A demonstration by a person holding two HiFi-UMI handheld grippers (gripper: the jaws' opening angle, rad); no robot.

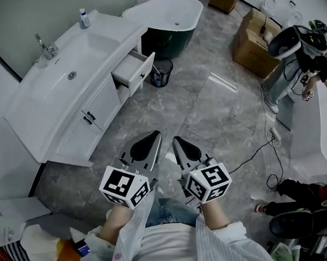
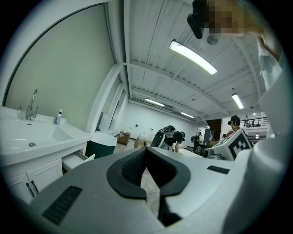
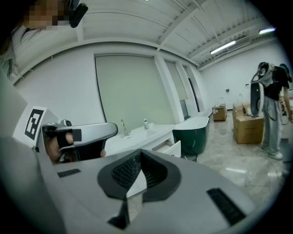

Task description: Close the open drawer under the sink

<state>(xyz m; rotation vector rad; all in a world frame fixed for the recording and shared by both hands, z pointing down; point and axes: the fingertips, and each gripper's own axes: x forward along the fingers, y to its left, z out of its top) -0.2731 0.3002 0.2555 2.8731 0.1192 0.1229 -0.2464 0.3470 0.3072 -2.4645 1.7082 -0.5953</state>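
The left gripper (image 1: 155,134) has its jaws brought together tip to tip, with nothing between them. The right gripper (image 1: 176,140), just beside it, is closed and empty in the same way. Both are held near the person's body over the grey tiled floor (image 1: 207,112), pointing forward. The open drawer (image 1: 135,73) lies well apart from them, ahead and slightly to the left in the head view, and neither gripper touches it. It juts out from the end of the white cabinet (image 1: 89,119), just below the counter that carries the sink (image 1: 71,67) and its faucet (image 1: 45,47). A black bin (image 1: 162,72) stands on the floor just beside the drawer, with a bathtub (image 1: 168,14) behind it.
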